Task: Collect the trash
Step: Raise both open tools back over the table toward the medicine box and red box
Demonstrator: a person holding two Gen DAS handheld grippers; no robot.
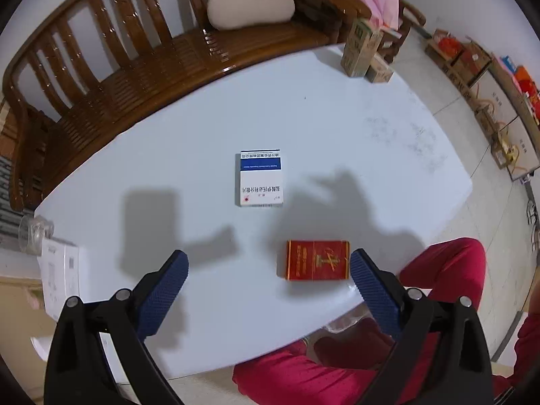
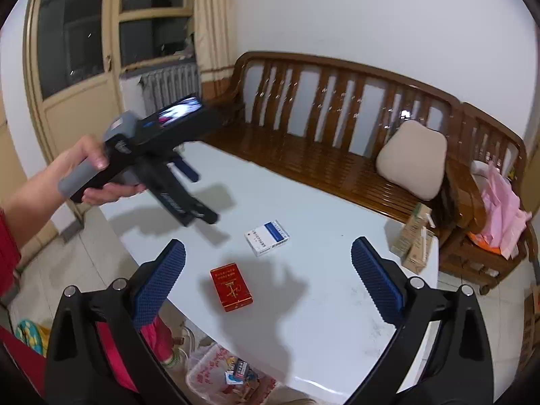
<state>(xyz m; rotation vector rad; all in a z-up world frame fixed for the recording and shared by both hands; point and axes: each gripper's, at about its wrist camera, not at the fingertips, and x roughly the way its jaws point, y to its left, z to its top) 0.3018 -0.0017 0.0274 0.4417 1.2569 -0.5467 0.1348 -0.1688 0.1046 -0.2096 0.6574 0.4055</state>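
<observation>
A red cigarette pack [image 1: 316,260] [image 2: 231,286] lies near the white table's [image 1: 337,128] [image 2: 320,320] front edge. A white and blue medicine box [image 1: 260,178] [image 2: 267,237] lies flat in the table's middle. My left gripper [image 1: 269,263] hangs above the table, open and empty, with the red pack just inside its right finger. The right wrist view shows the left gripper [image 2: 199,195] held in a hand [image 2: 91,172] at the table's left end. My right gripper [image 2: 268,253] is open and empty, high over the table. A clear plastic bag [image 2: 229,371] with trash in it sits under the front edge.
Two green and tan cartons [image 1: 361,52] [image 2: 413,239] stand at the table's far right corner. A wooden bench [image 2: 337,148] with a beige cushion [image 2: 411,158] runs behind the table. Pink bags [image 2: 499,212] lie on a chair. A person's red trousers [image 1: 438,270] are beside the front edge.
</observation>
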